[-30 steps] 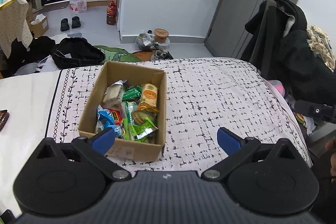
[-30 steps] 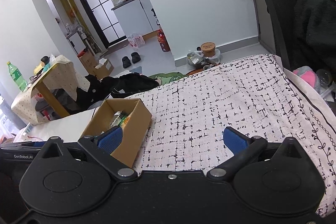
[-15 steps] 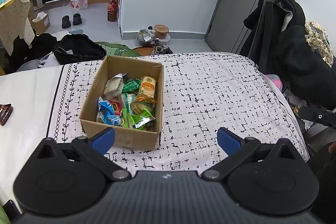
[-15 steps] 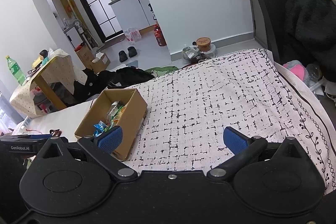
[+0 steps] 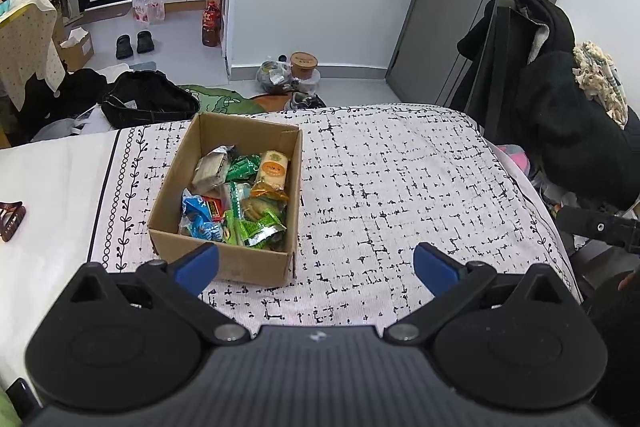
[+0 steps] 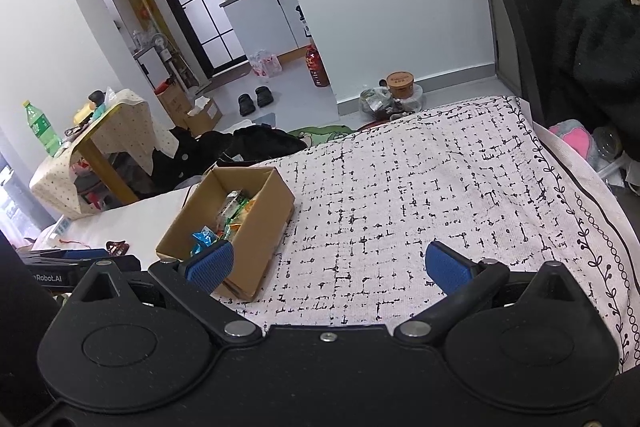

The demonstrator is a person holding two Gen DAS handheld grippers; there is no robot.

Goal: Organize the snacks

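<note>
Hovering above patterned white bedspread (image 5: 400, 187), left gripper (image 5: 316, 265) spread wide, empty; open brown cardboard box (image 5: 168, 195) of mixed snack packets (image 5: 236, 203) just beyond its left finger. Right gripper (image 6: 328, 265) likewise wide, empty.

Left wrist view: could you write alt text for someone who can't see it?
An open cardboard box full of snack packets sits on a black-and-white patterned cloth. The left gripper hovers open and empty in the foreground.
</note>
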